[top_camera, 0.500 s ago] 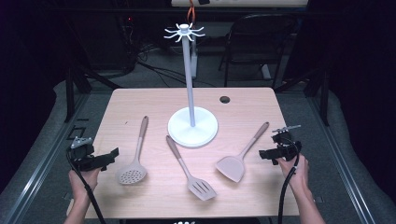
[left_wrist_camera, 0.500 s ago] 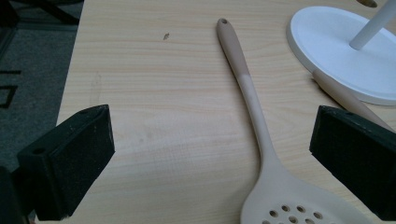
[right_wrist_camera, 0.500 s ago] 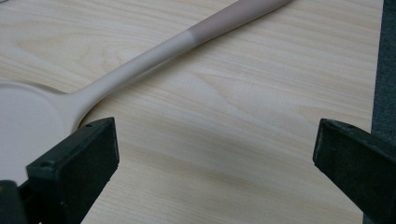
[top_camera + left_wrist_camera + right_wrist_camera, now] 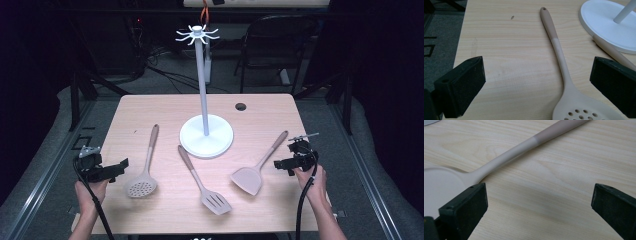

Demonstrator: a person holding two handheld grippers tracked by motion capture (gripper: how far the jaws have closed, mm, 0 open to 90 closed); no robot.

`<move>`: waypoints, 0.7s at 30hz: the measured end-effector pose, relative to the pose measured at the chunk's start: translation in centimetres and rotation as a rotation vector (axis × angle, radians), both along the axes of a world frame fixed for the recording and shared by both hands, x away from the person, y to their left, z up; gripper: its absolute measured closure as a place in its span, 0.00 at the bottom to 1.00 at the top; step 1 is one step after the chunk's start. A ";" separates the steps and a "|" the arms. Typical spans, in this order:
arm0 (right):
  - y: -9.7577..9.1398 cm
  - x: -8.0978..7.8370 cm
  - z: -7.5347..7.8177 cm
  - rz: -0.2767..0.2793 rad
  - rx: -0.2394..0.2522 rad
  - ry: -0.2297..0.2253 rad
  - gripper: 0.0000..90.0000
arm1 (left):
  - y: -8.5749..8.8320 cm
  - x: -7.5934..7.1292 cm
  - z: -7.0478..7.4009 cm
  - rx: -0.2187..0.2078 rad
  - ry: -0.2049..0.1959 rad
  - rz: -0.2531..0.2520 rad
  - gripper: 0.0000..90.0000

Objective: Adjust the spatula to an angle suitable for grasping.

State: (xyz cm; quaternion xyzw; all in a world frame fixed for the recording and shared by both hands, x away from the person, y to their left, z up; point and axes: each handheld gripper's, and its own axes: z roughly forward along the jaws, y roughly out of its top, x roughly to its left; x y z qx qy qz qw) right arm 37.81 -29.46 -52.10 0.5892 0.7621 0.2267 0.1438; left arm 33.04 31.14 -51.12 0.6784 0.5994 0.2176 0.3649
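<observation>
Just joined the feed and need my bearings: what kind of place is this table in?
Probably a lab or recording room, not a kitchen: a bare wooden table stands on grey carpet in a dark space, with cables across the floor and a black chair behind it.

A pale wooden tabletop [image 4: 150, 107] with a round cable hole [image 4: 241, 106] is set on grey carpet [image 4: 50, 130]. A dark chair [image 4: 280, 45] and loose cables [image 4: 165, 75] are seen behind it. The room beyond is left in darkness.

Overhead faces forward; gripper cameras skim the table [image 4: 165, 107].
</observation>
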 end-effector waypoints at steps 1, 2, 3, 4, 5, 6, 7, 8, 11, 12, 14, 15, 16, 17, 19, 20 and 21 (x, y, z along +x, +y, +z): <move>-0.1 0.0 0.0 0.001 0.006 0.003 0.00 | -0.1 0.1 0.0 -0.002 -0.003 -0.004 0.00; -0.1 0.0 0.0 -0.003 0.008 0.001 0.00 | -0.2 0.1 0.0 0.006 -0.002 -0.006 0.00; -0.1 0.0 0.0 -0.003 0.008 0.001 0.00 | -0.2 0.1 0.0 0.006 -0.002 -0.006 0.00; -0.2 0.1 0.0 -0.002 0.009 0.011 0.01 | -0.4 0.1 0.0 0.024 0.004 -0.019 0.00; -0.2 0.2 0.0 -0.001 0.011 0.014 0.01 | -0.6 0.1 0.0 0.034 0.003 -0.024 0.00; -0.1 0.3 0.0 -0.002 0.023 0.011 0.02 | -0.7 0.1 -0.1 0.042 0.006 -0.031 0.00; 0.0 0.3 0.0 0.001 0.023 0.015 0.01 | -0.8 0.0 -0.1 0.044 0.010 -0.039 0.00; 0.2 0.3 0.1 0.005 0.027 0.014 0.02 | -0.9 0.0 -0.1 0.042 0.011 -0.049 0.00; 0.6 0.2 0.1 0.010 0.024 0.009 0.02 | -1.1 0.0 0.0 0.050 0.005 -0.058 0.00; 0.8 0.3 0.2 0.019 0.031 0.012 0.02 | -1.2 0.0 0.0 0.059 0.005 -0.064 0.00; 1.0 0.4 0.3 0.018 0.053 0.004 0.04 | -1.3 0.1 0.0 0.075 0.014 -0.060 0.00; 1.2 0.4 0.4 0.030 0.061 0.007 0.05 | -1.3 0.1 0.0 0.075 0.014 -0.060 0.00; 1.5 0.4 0.3 0.039 0.069 0.007 0.05 | -1.3 0.1 0.0 0.085 0.017 -0.053 0.00; 1.5 0.4 0.3 0.039 0.069 0.007 0.05 | -1.3 0.1 0.0 0.085 0.017 -0.053 0.00; 2.4 0.5 0.1 0.050 0.066 0.023 0.10 | -1.1 0.1 0.1 0.088 0.018 -0.045 0.00; 2.6 0.6 0.1 0.048 0.059 0.031 0.11 | -1.1 0.1 0.2 0.088 0.015 -0.038 0.00; 2.9 0.7 -0.1 0.042 0.070 0.031 0.13 | -1.1 0.1 0.2 0.088 0.014 -0.037 0.00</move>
